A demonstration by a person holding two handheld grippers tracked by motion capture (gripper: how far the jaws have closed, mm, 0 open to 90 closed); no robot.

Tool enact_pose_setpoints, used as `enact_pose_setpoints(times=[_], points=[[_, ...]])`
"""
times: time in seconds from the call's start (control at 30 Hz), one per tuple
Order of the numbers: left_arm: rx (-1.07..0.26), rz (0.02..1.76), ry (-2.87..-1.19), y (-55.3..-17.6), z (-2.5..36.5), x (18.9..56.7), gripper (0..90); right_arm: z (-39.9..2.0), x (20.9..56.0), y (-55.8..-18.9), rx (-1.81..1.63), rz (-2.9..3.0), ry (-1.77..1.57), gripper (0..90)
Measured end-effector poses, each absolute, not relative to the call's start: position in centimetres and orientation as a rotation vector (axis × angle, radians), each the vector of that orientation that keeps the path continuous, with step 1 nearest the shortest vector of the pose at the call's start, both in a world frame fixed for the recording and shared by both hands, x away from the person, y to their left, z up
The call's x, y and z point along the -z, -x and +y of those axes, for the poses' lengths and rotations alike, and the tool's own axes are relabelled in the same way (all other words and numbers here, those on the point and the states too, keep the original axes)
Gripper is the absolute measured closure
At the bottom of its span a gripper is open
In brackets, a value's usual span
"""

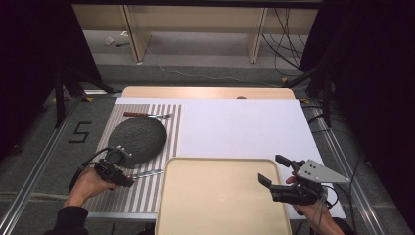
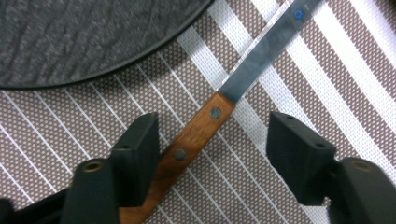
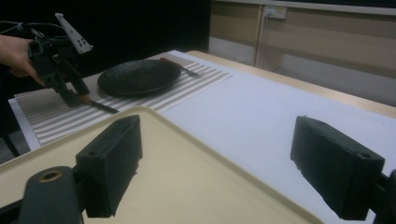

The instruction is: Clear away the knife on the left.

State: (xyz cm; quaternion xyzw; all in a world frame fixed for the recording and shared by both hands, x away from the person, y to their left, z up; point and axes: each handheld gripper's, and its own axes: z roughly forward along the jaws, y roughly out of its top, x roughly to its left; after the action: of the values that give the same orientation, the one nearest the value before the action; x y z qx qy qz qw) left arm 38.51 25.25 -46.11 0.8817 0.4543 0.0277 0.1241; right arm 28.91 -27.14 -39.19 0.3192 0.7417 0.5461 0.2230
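Lower edge of the high view: two forearms enter from the bottom, each hand on a gripper. Lower right, the right gripper (image 1: 273, 170) hangs over the right edge of the beige tray (image 1: 215, 215), jaws set wide apart with nothing between them; its own view shows the two black pads spread across the bottom of the frame, bare tray rim and white table cover (image 3: 261, 107) in the gap. Lower left, the left gripper (image 1: 128, 180) sits low on the striped placemat (image 1: 147, 196), its tip at the handle end of a knife (image 1: 147, 173) that lies just left of the tray, blade pointing right toward it. In the left gripper view the knife's wooden handle (image 2: 196, 135) runs diagonally up from bottom centre. One pad, at lower left, lies right against the handle; whether it touches I cannot tell. The other, at lower right, is well clear of it. So the jaws are part open, straddling the handle, no grip seen. The steel blade (image 2: 261, 51) carries on to the upper right of that frame. Mid-left of the high view, a dark textured plate (image 1: 138, 138) rests on the placemat just beyond the knife. Farther up, a fork (image 1: 147, 115) with a brown handle lies across the mat's far end. Beyond the table, pale wooden furniture and loose cables on the floor.
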Motion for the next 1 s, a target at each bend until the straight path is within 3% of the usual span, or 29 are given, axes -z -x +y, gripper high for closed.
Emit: enact_pose_setpoints(times=[0.57,1.0], points=[[-0.116,1.225,-2.69,-38.1,24.0,46.0,73.3,-27.1,39.2,-28.9,-1.502,2.057,-0.876,17.6],[-0.09,1.172,-2.707,-37.8,23.7,45.9,76.9,-27.1,39.2,-28.9,-1.507,2.053,-0.875,17.6]])
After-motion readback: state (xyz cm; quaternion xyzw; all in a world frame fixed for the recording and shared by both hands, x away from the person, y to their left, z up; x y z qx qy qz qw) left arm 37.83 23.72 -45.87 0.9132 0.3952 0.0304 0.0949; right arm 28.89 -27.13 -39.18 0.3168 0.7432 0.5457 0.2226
